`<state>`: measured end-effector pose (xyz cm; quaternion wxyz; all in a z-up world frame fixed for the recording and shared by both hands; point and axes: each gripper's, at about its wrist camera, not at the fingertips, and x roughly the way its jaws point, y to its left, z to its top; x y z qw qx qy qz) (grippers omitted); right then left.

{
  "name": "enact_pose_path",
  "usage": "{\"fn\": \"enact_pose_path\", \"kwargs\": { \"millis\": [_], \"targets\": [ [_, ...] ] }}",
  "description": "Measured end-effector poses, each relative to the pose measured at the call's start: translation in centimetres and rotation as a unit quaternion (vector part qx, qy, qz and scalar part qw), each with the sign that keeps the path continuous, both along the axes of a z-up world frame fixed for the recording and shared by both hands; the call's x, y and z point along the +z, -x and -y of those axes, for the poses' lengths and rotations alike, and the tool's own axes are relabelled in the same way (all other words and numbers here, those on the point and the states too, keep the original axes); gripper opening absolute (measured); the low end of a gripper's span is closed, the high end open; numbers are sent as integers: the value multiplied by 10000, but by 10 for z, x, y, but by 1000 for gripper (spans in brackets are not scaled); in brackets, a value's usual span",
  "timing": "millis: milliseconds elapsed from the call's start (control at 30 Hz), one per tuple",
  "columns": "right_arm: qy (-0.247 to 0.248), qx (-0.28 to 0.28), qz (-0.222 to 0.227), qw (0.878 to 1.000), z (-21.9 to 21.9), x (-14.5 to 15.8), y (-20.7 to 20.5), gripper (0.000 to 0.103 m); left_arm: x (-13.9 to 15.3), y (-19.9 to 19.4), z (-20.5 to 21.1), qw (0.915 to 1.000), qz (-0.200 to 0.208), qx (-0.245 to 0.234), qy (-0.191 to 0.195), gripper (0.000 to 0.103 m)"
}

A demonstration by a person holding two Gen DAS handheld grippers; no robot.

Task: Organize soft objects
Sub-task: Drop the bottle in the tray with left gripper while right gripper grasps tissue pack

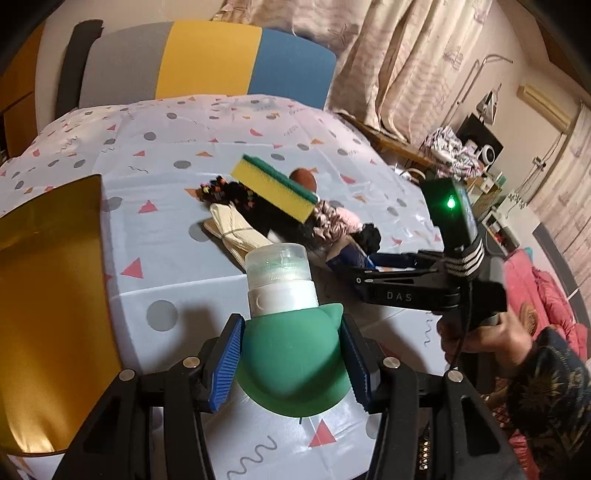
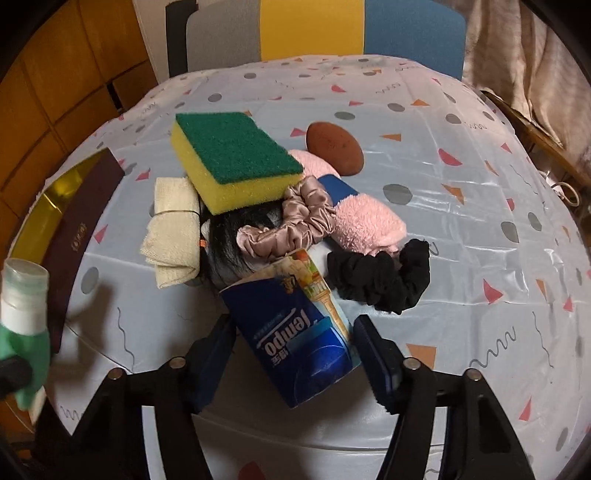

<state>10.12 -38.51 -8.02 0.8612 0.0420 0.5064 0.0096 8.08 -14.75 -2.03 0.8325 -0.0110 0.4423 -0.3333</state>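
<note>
1. The table (image 2: pixel 461 229), under a pale cloth with dots and triangles, fills both views. A chair (image 2: pixel 314 26) with grey, yellow and blue panels stands at twelve o'clock, curtains (image 1: pixel 406 66) hang at one o'clock in the left view, and a gold tray (image 1: pixel 48 295) lies at nine o'clock.
2. The pile of soft things sits mid-table: a sponge (image 2: pixel 232 158) on top, a pink towel (image 2: pixel 365 218) at three o'clock of it, a folded cloth (image 2: pixel 173 225) at seven o'clock, a satin scrunchie (image 2: pixel 288 221) and a black scrunchie (image 2: pixel 380 277) nearer the camera, and a brown ball (image 2: pixel 334 147) just behind.
3. The left gripper (image 1: pixel 291 354) is clenched on a green squeeze bottle (image 1: pixel 291 347), held above the cloth; it looks bound for the tray.
4. The right gripper (image 2: pixel 295 350) straddles the tissue pack (image 2: pixel 295 332); whether its pads press is unclear. Next, I judge, it must grip firmly and lift clear without toppling the sponge.
</note>
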Motion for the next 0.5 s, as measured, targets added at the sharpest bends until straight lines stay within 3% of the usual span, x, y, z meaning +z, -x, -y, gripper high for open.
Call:
{"fn": "enact_pose_path", "kwargs": {
  "millis": [267,500],
  "targets": [
    [-86,-35,-22,10000,2,1,0,62,32,-6,-57,9980,68,457,433,53],
    [-46,-13,-27,10000,1,1,0,62,17,-43,-130,9896,35,1436,44,53]
  ]
}}
